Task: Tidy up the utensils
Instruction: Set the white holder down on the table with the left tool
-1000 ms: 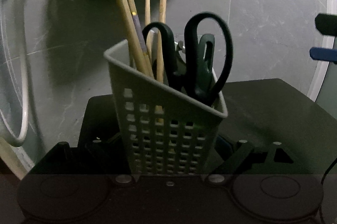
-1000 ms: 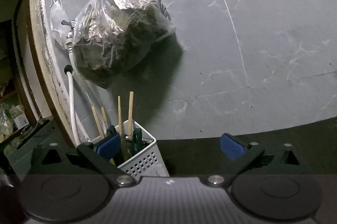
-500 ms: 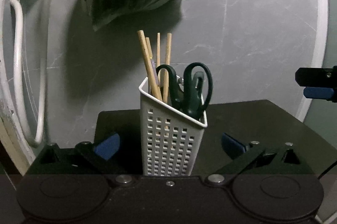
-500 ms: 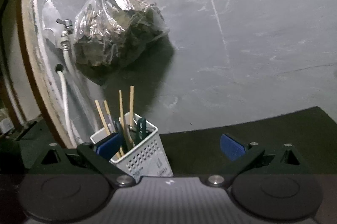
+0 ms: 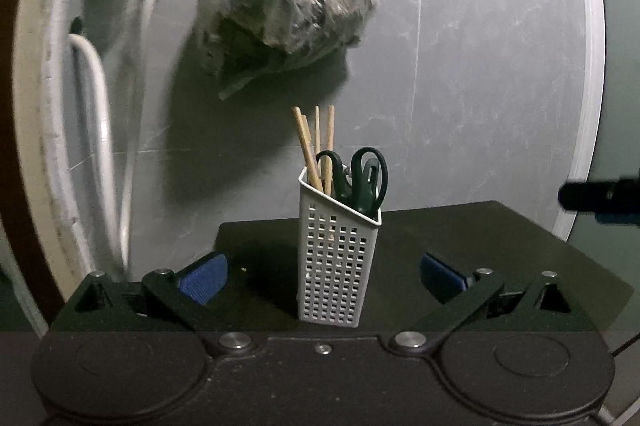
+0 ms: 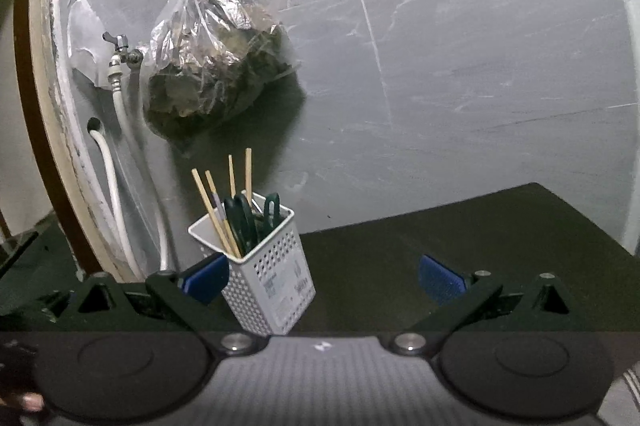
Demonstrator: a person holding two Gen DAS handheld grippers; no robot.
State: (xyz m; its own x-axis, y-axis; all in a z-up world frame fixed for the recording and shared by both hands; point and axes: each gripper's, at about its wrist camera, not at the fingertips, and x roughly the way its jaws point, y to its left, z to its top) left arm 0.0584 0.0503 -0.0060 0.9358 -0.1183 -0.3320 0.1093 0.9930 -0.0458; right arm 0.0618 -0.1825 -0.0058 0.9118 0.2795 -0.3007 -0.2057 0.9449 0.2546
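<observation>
A white perforated utensil basket (image 5: 338, 258) stands upright on a dark table top (image 5: 500, 238). It holds several wooden chopsticks (image 5: 310, 154) and dark green-handled scissors (image 5: 362, 176). My left gripper (image 5: 322, 276) is open, its blue pads wide apart on either side of the basket and clear of it. In the right wrist view the same basket (image 6: 266, 278) with chopsticks (image 6: 218, 212) and scissors (image 6: 244, 220) sits low at the left. My right gripper (image 6: 322, 280) is open with nothing held. Its dark tip shows at the right edge of the left wrist view.
A clear plastic bag (image 5: 286, 2) of dark contents hangs on the grey marbled wall (image 6: 460, 66) above the basket. A tap (image 6: 120, 48) with white hoses (image 5: 94, 130) runs down the wall at the left. The table edge (image 5: 592, 262) falls away at the right.
The left gripper let go of the basket, opened wide and drew back, so the basket looks smaller. The right gripper also pulled back and swung, bringing the basket further into its view.
</observation>
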